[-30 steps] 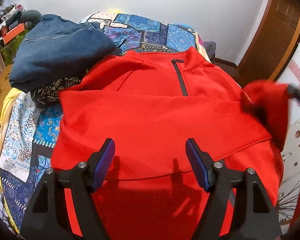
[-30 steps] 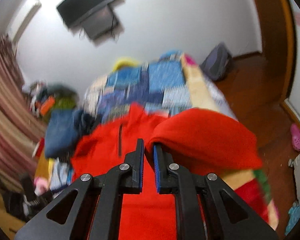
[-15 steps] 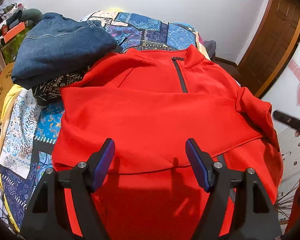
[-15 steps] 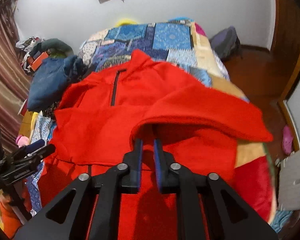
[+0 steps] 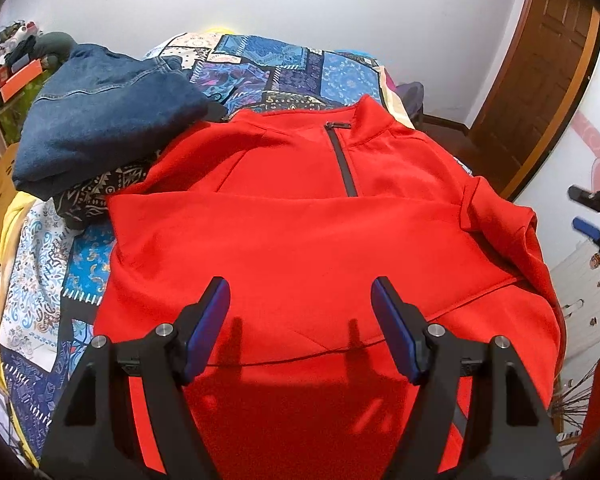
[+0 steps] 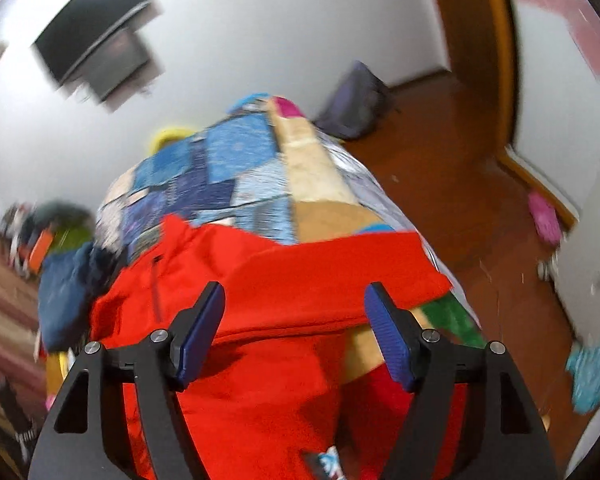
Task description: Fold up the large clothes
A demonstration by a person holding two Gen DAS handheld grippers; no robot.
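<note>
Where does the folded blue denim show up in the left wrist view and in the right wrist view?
Left wrist: the denim lies upper left on the bed, beside the red pullover's shoulder.
Right wrist: the denim is a blurred blue patch at the left edge, left of the pullover.
Shared landmark: the pullover's dark zipper, seen in both views.

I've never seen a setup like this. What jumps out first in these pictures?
The bright red pullover fills the middle, spread over a blue patchwork bedspread, with a sleeve folded across its chest. At upper left of it sits a folded denim garment. In front, the left gripper and the right gripper both stand wide open, holding nothing.
</note>
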